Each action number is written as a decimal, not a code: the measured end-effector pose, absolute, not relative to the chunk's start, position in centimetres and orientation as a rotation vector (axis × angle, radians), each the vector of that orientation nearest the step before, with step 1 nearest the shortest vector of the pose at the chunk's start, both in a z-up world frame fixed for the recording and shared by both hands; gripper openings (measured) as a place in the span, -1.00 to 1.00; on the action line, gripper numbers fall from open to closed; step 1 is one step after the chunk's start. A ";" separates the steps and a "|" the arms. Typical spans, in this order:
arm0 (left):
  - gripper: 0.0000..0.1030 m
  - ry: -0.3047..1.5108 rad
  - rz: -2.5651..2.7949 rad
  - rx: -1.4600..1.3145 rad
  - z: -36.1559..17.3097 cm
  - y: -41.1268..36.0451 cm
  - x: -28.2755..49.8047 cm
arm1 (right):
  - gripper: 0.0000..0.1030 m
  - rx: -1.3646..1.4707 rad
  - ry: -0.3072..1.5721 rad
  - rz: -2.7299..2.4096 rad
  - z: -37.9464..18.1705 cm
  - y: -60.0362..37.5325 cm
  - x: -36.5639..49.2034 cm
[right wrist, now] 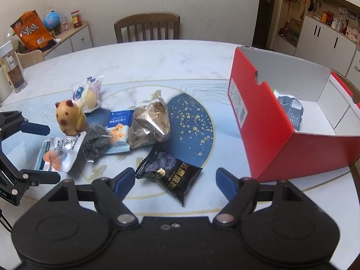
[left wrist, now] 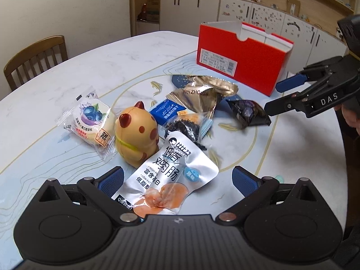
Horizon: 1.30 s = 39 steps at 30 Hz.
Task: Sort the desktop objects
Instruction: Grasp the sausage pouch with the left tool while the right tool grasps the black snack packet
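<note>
My right claw [right wrist: 174,177], jaws wide and empty, straddles the black packet [right wrist: 169,175], its length running toward five o'clock.

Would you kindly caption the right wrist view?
Open right gripper above black snack packet, red box beside it.

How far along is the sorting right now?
Done: one dark packet lies in the red cardboard box. In hand: nothing; both hand-held grippers, left and right, are open. Left: cat toy and about six snack packets on the table.
</note>
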<state>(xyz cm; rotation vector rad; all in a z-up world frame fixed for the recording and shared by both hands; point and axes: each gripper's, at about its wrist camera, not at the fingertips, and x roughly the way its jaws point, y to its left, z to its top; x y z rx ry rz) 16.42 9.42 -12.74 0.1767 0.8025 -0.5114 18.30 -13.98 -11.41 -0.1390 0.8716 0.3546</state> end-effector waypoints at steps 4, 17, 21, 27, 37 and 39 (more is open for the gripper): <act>1.00 0.809 -0.517 0.176 -13.3 9.7 17.0 | 0.54 -0.143 0.890 0.351 -12.2 -13.7 18.8; 0.99 0.827 -0.533 0.206 -14.9 9.1 18.1 | 0.71 -0.082 0.914 0.299 -14.5 -12.5 20.5; 0.98 0.843 -0.527 0.202 -15.4 9.4 18.4 | 0.74 -0.068 0.923 0.275 -15.2 -12.1 21.0; 0.97 0.829 -0.532 0.214 -15.6 9.3 18.3 | 0.68 -0.039 0.956 0.265 -15.7 -12.1 21.5; 0.79 0.815 -0.527 0.243 -15.4 9.4 18.1 | 0.52 -0.072 0.945 0.255 -15.8 -11.9 21.3; 0.73 0.814 -0.523 0.244 -15.4 9.4 18.1 | 0.48 -0.068 0.944 0.259 -15.8 -12.1 21.3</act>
